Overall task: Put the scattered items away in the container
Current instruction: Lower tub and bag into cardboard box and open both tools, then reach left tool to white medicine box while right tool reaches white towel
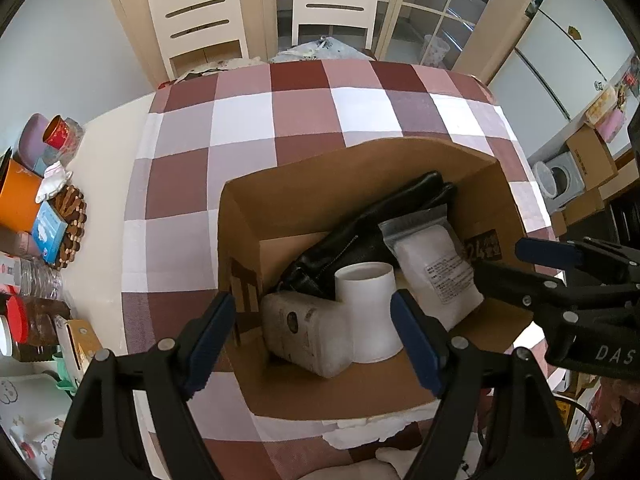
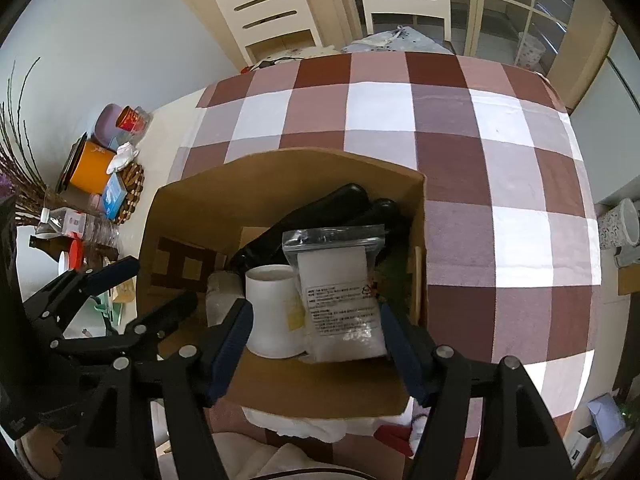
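An open cardboard box (image 1: pixel 240 240) (image 2: pixel 168 216) stands on the checked tablecloth. Inside it lie a black leather item (image 1: pixel 360 232) (image 2: pixel 320 208), an upturned white paper cup (image 1: pixel 368 312) (image 2: pixel 272 312), a whitish plastic bottle (image 1: pixel 308 336) on its side, and a clear pouch of white contents (image 1: pixel 436 268) (image 2: pixel 340 300). My left gripper (image 1: pixel 314 344) (image 2: pixel 144 292) hangs open over the box's near left part, above the bottle and cup. My right gripper (image 2: pixel 316 352) (image 1: pixel 520 268) stands open over the near right part; the pouch and cup lie between its fingers without being pressed.
Clutter lines the table's left side: an orange tub (image 1: pixel 16 196) (image 2: pixel 90 172), a purple bowl (image 2: pixel 108 120), a red cup (image 1: pixel 56 132), a wooden trivet (image 1: pixel 70 220) and bottles (image 2: pixel 80 224). Two white chairs (image 1: pixel 200 12) stand at the far edge. Checked cloth (image 2: pixel 500 200) lies beyond and right of the box.
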### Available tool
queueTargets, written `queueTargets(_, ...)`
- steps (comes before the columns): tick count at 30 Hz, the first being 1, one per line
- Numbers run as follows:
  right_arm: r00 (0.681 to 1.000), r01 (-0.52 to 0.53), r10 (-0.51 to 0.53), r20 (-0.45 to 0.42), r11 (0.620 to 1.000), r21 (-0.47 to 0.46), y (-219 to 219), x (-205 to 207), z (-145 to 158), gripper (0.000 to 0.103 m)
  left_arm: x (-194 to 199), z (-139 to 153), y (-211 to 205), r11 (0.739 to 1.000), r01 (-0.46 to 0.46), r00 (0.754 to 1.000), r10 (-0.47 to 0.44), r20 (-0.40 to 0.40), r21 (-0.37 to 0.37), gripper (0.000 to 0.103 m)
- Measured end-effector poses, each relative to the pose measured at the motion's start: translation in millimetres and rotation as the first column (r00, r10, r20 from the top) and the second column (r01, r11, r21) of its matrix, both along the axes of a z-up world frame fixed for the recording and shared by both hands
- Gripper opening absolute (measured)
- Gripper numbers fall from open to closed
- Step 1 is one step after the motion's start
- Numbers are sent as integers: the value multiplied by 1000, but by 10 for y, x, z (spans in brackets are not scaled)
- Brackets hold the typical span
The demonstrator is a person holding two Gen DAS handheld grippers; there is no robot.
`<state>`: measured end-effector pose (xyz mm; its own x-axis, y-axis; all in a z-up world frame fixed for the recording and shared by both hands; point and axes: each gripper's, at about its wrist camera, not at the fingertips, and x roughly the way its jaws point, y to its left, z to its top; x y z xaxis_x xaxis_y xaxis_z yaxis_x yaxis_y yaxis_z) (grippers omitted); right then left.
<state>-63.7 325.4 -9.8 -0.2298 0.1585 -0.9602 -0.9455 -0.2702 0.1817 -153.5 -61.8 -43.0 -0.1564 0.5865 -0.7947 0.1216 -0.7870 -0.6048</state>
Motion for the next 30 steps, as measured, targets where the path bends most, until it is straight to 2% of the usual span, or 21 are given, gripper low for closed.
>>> queueTargets(12,998,55,-55,3,998,41,-233,125,183,68,162,274,7,999,40,997,-40,-61,-14,81)
queueTargets(30,993,112,-114,17,989,92,-831,226,395,68,690,624,53,995,100,988,-102,-114,-19,81)
